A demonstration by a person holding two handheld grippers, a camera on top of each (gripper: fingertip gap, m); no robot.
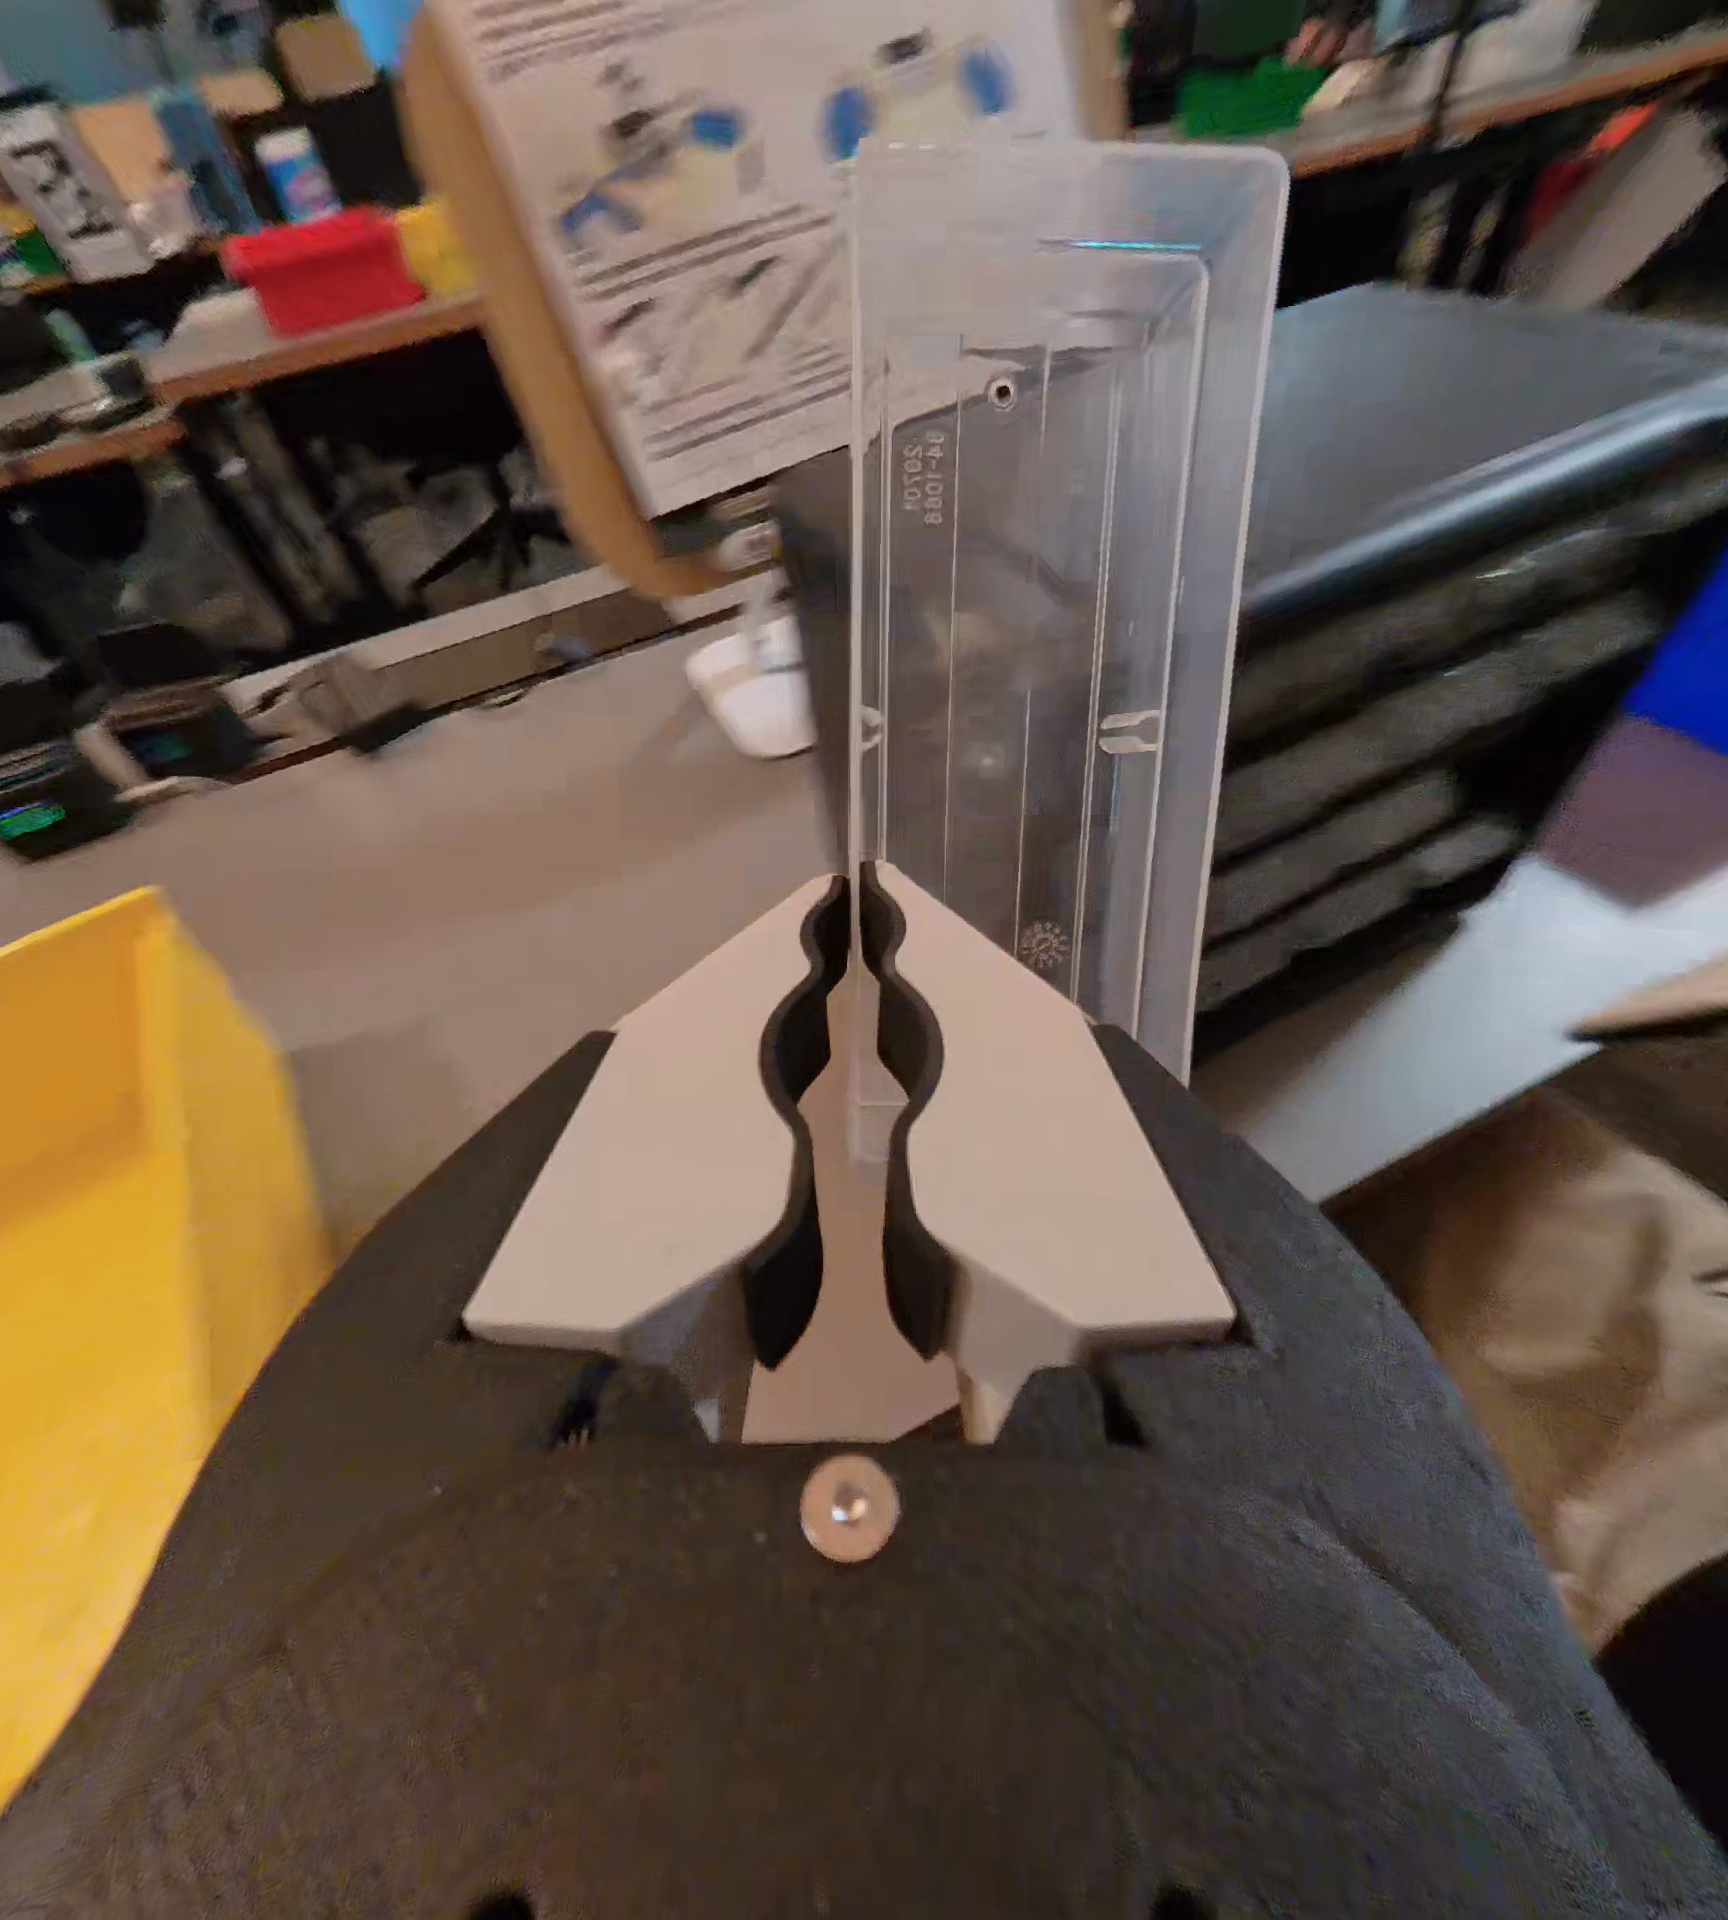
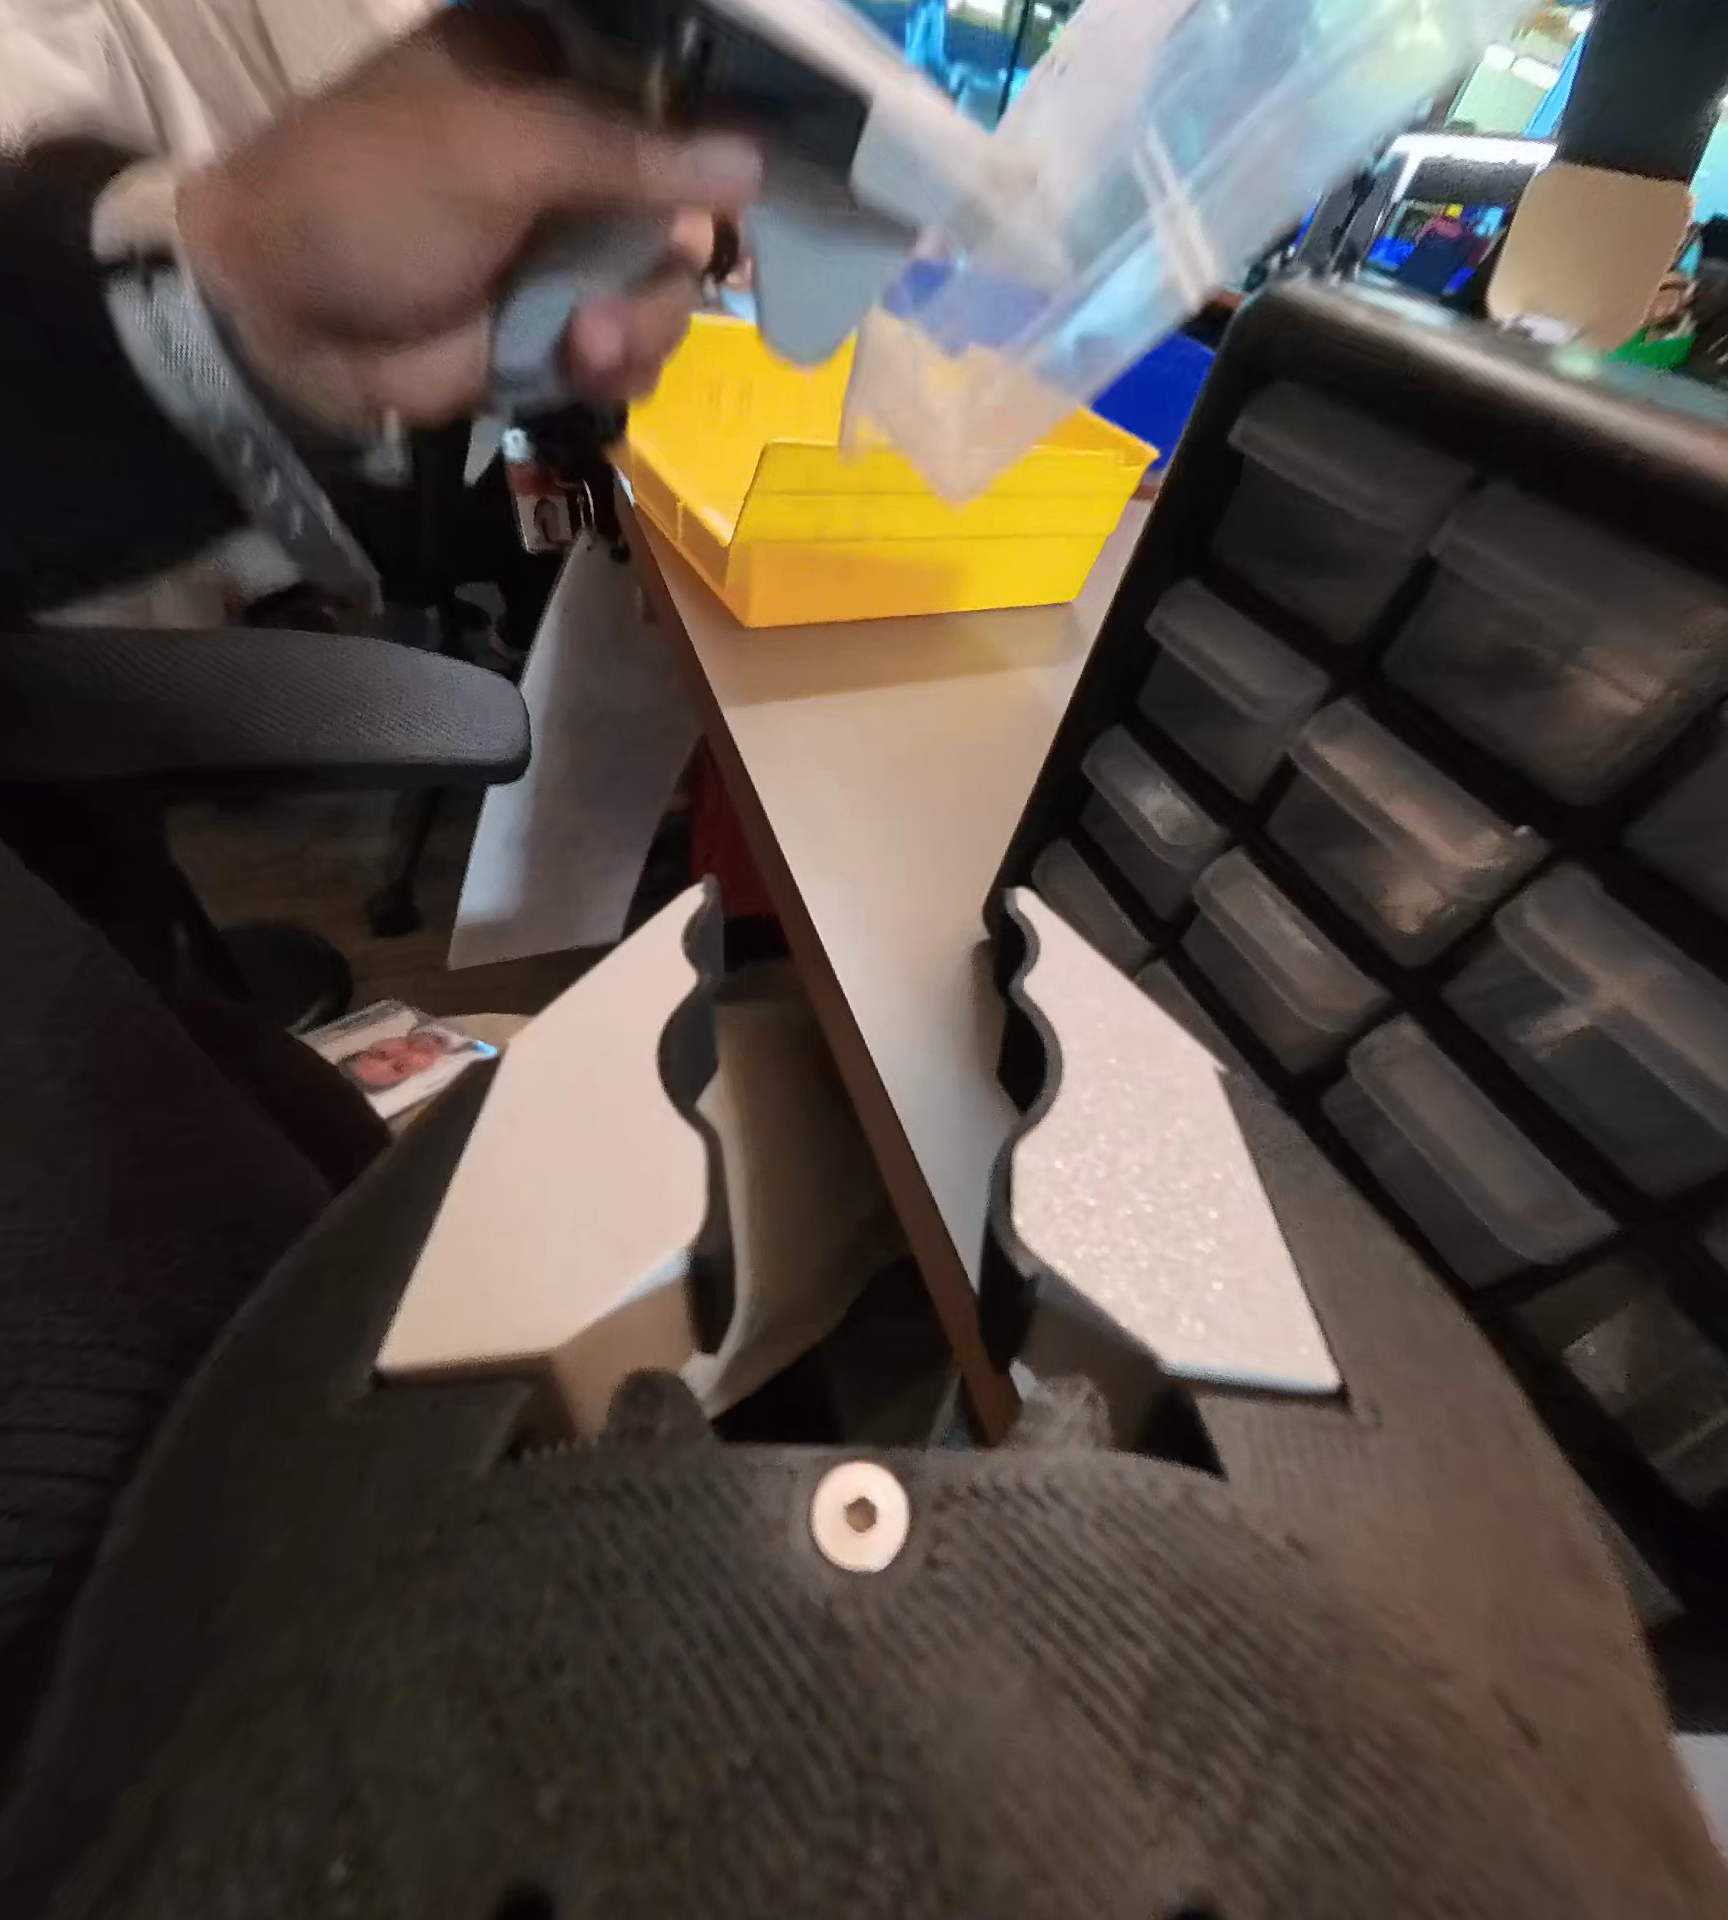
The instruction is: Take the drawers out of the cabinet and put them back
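Observation:
My left gripper (image 1: 855, 883) is shut on the thin front wall of a clear plastic drawer (image 1: 1057, 582) and holds it in the air, end up. The black cabinet (image 1: 1483, 665) stands to the right behind it. In the right wrist view the cabinet (image 2: 1462, 790) fills the right side, with several smoky clear drawers (image 2: 1400, 831) seated in its slots. My right gripper (image 2: 855, 935) is open and empty, low at the table's near edge, left of the cabinet front. The left gripper (image 2: 818, 281) with the held drawer (image 2: 1099, 208) shows blurred at the top, above the yellow bin.
A yellow bin (image 2: 891, 520) sits on the grey table (image 2: 891, 779) left of the cabinet; it also shows in the left wrist view (image 1: 81, 1247). A person's hand (image 2: 403, 249) grips the left tool. A black chair armrest (image 2: 247, 707) is at the left.

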